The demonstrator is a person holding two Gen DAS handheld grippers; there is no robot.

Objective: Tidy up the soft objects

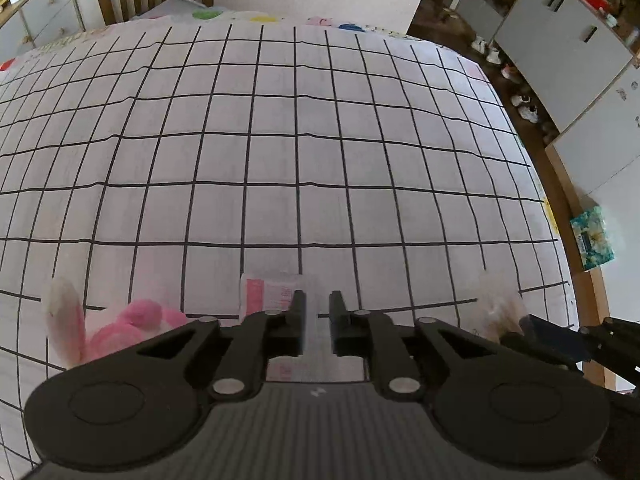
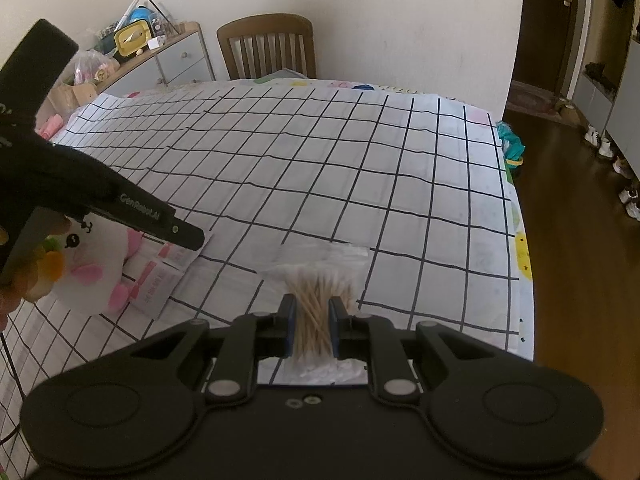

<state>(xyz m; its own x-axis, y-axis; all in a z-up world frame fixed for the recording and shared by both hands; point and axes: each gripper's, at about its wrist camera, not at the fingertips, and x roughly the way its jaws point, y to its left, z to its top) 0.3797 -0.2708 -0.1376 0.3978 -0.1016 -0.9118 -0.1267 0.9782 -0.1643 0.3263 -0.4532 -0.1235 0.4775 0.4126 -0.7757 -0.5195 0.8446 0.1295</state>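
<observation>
My right gripper (image 2: 313, 309) is shut on a clear bag of cotton swabs (image 2: 320, 280) with wooden sticks, at the near edge of the checked tablecloth (image 2: 320, 160). My left gripper (image 1: 317, 304) is shut on a white pack with pink print (image 1: 268, 294), held just above the cloth; the pack also shows in the right wrist view (image 2: 156, 280). A white and pink plush toy (image 2: 92, 264) lies left of the pack, and it also shows in the left wrist view (image 1: 132, 328). The left gripper (image 2: 192, 238) appears at the left in the right wrist view.
A wooden chair (image 2: 266, 46) stands at the table's far side. A drawer cabinet with clutter (image 2: 160, 56) is at the far left. A tissue box (image 1: 592, 238) sits off the right edge. Shoes (image 2: 628, 196) line the wooden floor at right.
</observation>
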